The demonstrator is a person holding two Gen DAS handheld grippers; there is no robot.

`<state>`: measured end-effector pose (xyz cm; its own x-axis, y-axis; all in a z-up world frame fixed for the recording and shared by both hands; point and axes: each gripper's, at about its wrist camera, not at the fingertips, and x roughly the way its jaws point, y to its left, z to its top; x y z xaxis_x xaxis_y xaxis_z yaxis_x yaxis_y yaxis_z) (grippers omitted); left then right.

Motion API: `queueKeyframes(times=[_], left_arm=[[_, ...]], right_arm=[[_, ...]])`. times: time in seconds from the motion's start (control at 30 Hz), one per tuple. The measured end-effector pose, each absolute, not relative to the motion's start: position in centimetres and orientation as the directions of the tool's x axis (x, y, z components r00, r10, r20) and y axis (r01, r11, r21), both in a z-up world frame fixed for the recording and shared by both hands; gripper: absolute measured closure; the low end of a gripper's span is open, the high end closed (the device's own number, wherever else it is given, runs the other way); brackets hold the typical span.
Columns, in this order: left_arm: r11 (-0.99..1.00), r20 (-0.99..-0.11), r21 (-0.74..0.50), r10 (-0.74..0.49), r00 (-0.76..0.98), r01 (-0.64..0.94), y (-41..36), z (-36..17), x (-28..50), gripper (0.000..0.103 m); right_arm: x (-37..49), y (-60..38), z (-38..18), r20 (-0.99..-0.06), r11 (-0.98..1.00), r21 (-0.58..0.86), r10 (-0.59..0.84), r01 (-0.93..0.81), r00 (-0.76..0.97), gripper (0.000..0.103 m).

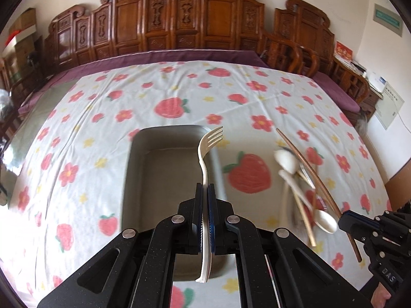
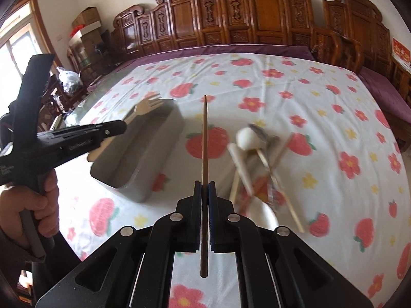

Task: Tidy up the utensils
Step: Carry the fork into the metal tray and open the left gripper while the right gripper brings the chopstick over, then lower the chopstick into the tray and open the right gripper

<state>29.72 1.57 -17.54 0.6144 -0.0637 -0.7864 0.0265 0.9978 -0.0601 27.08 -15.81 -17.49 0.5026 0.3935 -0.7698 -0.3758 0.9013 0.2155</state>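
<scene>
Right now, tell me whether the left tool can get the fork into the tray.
Probably yes. The left tool is shut on the fork right over the tray, which looks empty, and nothing lies between them.

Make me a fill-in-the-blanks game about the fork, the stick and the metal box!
1. The left gripper holds a cream ____.
2. The right gripper holds a brown ____.
3. The metal tray has ____ inside it.
4. The tablecloth shows flowers and ____.

Missing words: fork; chopstick; nothing; strawberries

Both grippers' jaws clamped, pointing downward
</scene>
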Motion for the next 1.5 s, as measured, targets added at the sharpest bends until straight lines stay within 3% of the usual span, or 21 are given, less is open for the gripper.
queueKeyframes(times=[0.4,0.53,0.57,0.93,1.5], left_arm=[[0.998,-0.8,-0.068,-0.05,0.598,-0.008,4.4,-19.2,31.3,0.1],[0.997,-0.792,-0.075,-0.059,0.608,-0.002,5.2,-18.9,30.7,0.082],[0.997,-0.788,-0.074,-0.057,0.613,-0.001,5.5,-18.6,30.5,0.081],[1.0,-0.74,-0.023,-0.031,0.672,0.021,9.2,-15.7,26.0,0.078],[0.999,-0.728,-0.033,-0.042,0.684,0.026,11.6,-16.3,23.4,0.076]], right_arm=[[28.1,-11.0,-17.0,-0.777,0.884,0.21,0.411,-0.418,0.478,0.097],[28.4,-9.9,-17.2,-0.783,0.881,0.204,0.409,-0.427,0.469,0.097],[28.5,-9.4,-17.3,-0.784,0.879,0.204,0.41,-0.43,0.466,0.097],[30.3,-4.7,-18.0,-0.789,0.866,0.228,0.432,-0.445,0.438,0.097],[33.0,-0.7,-20.0,-0.802,0.857,0.269,0.452,-0.439,0.391,0.095]])
